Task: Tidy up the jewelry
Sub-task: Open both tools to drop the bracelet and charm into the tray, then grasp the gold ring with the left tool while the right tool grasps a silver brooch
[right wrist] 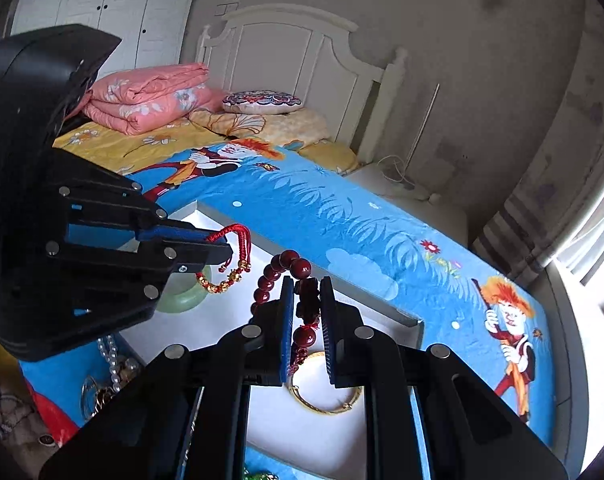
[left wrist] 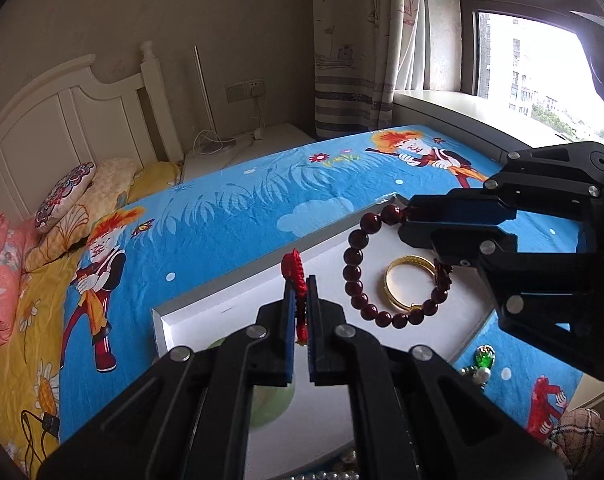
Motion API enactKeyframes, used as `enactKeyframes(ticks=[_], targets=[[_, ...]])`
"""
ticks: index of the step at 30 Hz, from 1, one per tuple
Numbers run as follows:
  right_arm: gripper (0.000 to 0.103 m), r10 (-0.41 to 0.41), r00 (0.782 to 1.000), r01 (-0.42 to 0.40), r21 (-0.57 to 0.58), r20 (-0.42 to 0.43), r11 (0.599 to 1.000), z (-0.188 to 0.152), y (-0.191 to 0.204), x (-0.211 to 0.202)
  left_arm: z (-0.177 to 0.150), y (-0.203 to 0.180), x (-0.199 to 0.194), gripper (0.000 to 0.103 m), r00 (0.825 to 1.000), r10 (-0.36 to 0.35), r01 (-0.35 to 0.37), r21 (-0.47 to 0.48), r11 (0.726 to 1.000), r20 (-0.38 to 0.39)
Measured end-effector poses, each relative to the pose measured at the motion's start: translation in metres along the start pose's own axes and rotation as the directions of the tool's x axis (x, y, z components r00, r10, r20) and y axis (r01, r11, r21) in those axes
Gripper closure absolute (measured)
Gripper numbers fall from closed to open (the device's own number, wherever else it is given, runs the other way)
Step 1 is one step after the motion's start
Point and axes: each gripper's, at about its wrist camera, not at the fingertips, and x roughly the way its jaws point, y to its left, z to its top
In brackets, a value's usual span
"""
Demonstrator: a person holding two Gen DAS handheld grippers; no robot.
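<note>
The left gripper point(left wrist: 300, 304) is clamped on a red cord bracelet point(left wrist: 295, 276) at lower centre of its view; the right gripper point(right wrist: 306, 316) pinches a dark red bead bracelet point(left wrist: 366, 276), whose loop hangs over the white tray point(left wrist: 205, 312); a gold bangle point(left wrist: 410, 284) lies in the tray behind the beads, a pale green bangle point(right wrist: 181, 300) under the left tool at the left of the right wrist view; a pearl string point(right wrist: 111, 356) and a green gem piece point(left wrist: 484, 356) rest on the blue cartoon bedspread point(left wrist: 221, 216) just beside the tray; a folded pink quilt point(right wrist: 145, 96) sits at upper left by the white headboard point(right wrist: 302, 48).
</note>
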Motion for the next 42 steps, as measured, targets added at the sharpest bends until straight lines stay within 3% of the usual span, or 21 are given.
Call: enactKeyframes(ticks=[4,6,7,8,9,10,11,12,19,24,30,36,40,42], targets=[[0.087,0.043,0.998,-0.036,0.121,-0.052,0.992,0.003,-0.016,0.037,0.002,0.010,0.022,0.099,0.999,0.023,-0.024,-0.018,1.000,-0.041],[0.087,0.030,0.997,-0.017,0.167,-0.077,0.986,0.000,-0.026,0.051,0.001,0.016,0.033,0.098,0.997,0.031,-0.034,-0.037,0.999,-0.065],[0.081,0.020,0.996,-0.003,0.187,-0.089,0.982,-0.002,-0.031,0.057,0.001,0.020,0.038,0.097,0.997,0.038,-0.041,-0.049,0.998,-0.072],[0.062,0.024,0.995,-0.003,0.209,-0.097,0.978,-0.004,-0.036,0.061,0.000,0.024,0.043,0.087,0.996,0.043,-0.048,-0.063,0.997,-0.084],[0.055,0.027,0.995,-0.004,0.229,-0.097,0.973,-0.005,-0.041,0.063,-0.001,0.029,0.047,0.078,0.995,0.043,-0.051,-0.084,0.995,-0.094],[0.047,0.024,0.996,-0.002,0.241,-0.087,0.970,-0.007,-0.044,0.060,-0.002,0.034,0.049,0.051,0.995,0.042,-0.052,-0.106,0.993,-0.092],[0.047,0.020,0.997,-0.002,0.239,-0.076,0.971,-0.011,-0.046,0.056,-0.004,0.038,0.048,0.032,0.996,0.053,-0.063,-0.123,0.990,-0.078],[0.047,0.016,0.997,0.002,0.229,-0.074,0.973,-0.014,-0.047,0.053,-0.006,0.041,0.044,0.029,0.996,0.066,-0.074,-0.132,0.988,-0.062],[0.047,0.022,0.995,0.000,0.235,-0.093,0.972,-0.045,-0.056,0.031,-0.021,0.054,0.026,0.028,0.993,0.093,-0.102,-0.136,0.985,-0.073],[0.047,0.029,0.994,0.000,0.251,-0.110,0.968,-0.072,-0.056,0.018,-0.035,0.059,0.000,0.017,0.992,0.116,-0.121,-0.143,0.982,-0.040],[0.047,0.063,0.998,-0.066,0.283,0.020,0.957,-0.091,-0.040,-0.023,-0.058,0.061,-0.039,0.006,0.991,0.130,-0.123,-0.208,0.970,0.021],[0.046,0.061,0.996,-0.071,0.182,0.062,0.981,-0.101,-0.002,-0.049,-0.096,0.054,-0.066,0.002,0.994,0.084,-0.063,-0.250,0.966,0.073],[0.032,0.076,0.995,-0.085,0.172,0.060,0.981,-0.105,0.008,-0.054,-0.122,0.051,-0.074,0.002,0.997,0.035,-0.013,-0.303,0.953,0.066],[0.032,0.075,0.996,-0.084,0.181,0.057,0.980,-0.106,0.007,-0.054,-0.133,0.044,-0.081,0.003,0.997,-0.027,0.048,-0.306,0.951,0.075]])
